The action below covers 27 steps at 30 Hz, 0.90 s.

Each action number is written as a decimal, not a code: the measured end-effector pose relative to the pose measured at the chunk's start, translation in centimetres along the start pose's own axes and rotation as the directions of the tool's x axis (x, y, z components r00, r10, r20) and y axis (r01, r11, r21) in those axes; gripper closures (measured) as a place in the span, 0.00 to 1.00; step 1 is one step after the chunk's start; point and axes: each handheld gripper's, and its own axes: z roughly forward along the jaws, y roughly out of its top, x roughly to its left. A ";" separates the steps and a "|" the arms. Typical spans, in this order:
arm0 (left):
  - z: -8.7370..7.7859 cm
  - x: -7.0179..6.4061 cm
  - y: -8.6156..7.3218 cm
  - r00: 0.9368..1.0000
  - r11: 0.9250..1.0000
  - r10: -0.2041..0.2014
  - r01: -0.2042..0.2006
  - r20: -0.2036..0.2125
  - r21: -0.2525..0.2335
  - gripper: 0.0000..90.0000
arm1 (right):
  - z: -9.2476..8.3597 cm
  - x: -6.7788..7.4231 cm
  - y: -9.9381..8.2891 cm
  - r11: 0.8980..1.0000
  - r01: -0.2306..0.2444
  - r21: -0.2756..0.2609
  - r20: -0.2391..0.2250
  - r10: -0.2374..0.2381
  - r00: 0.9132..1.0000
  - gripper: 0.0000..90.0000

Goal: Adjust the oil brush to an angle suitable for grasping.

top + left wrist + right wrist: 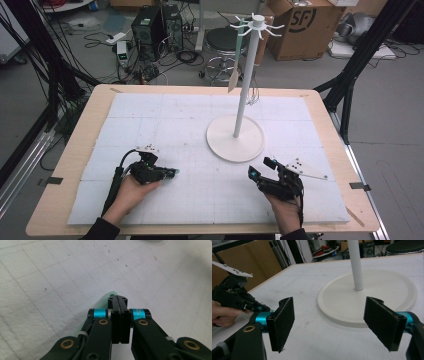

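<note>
Left gripper [172, 172] sits low over the white mat [150, 115] on the near left. Its jaws are pressed tight together, and a thin pale green thing [110, 295] pokes out at the tips. Whether the pads actually pinch it is hard to tell; it is partly hidden behind the jaws and lies close to the mat. In the high view a bit of the same green shows right at the tips.

Right gripper [260, 168] is on the near right, with its jaws spread wide and nothing between them. It points toward the white stand [240, 105], near the stand's round base. A pale green and wood utensil [237, 55] hangs from the hooks at the top of the stand. The two grippers are well apart.
</note>
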 end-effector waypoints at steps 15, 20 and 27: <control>0.8 1.1 1.0 0.997 0.996 -0.082 0.083 0.005 -0.032 1.00 | 0.0 0.0 0.0 1.000 -0.001 0.000 0.004 0.001 1.000 0.27; 1.2 0.7 1.9 0.997 0.999 -0.044 0.044 -0.063 -0.008 1.00 | 0.0 0.0 0.0 1.000 0.001 -0.003 0.008 -0.001 1.000 0.27; 1.5 1.2 2.4 0.995 0.998 -0.064 0.063 -0.071 -0.018 1.00 | -0.1 -0.1 -0.1 1.000 -0.001 -0.003 0.007 0.001 1.000 0.27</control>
